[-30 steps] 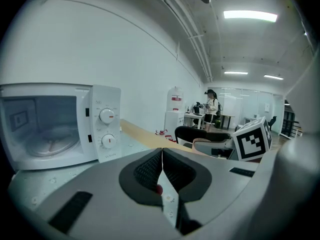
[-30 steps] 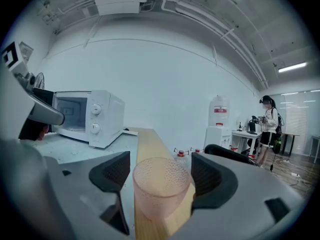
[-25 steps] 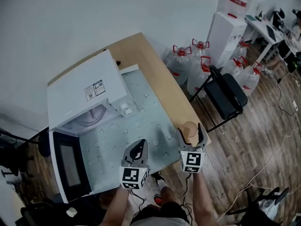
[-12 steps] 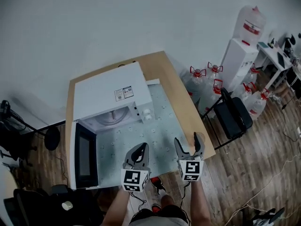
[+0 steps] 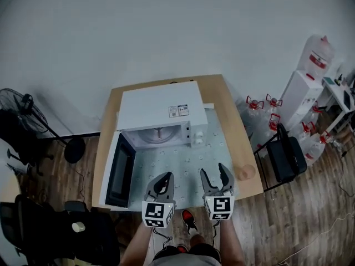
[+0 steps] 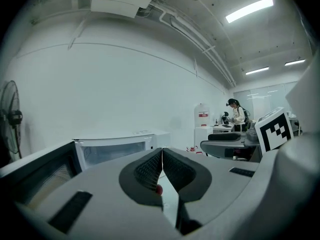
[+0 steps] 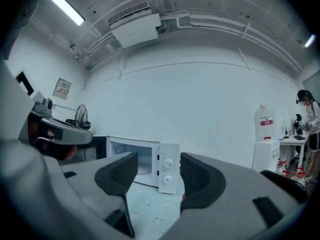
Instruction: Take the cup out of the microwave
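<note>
While the microwave (image 5: 158, 111) gapes open, the cup (image 5: 244, 172) sits near the table (image 5: 230, 123) edge.

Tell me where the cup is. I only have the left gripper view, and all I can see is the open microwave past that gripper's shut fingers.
Observer: In the head view the cup stands on the table near its right edge, outside the microwave.
Operator: Is the right gripper holding it?
Observer: No. The right gripper is apart from the cup, nearer the middle of the table. Its fingers have just been closing partway, but they stand apart with nothing between them.
Operator: Is anything left in the microwave?
Observer: From above, only the turntable shows in the open cavity.
</note>
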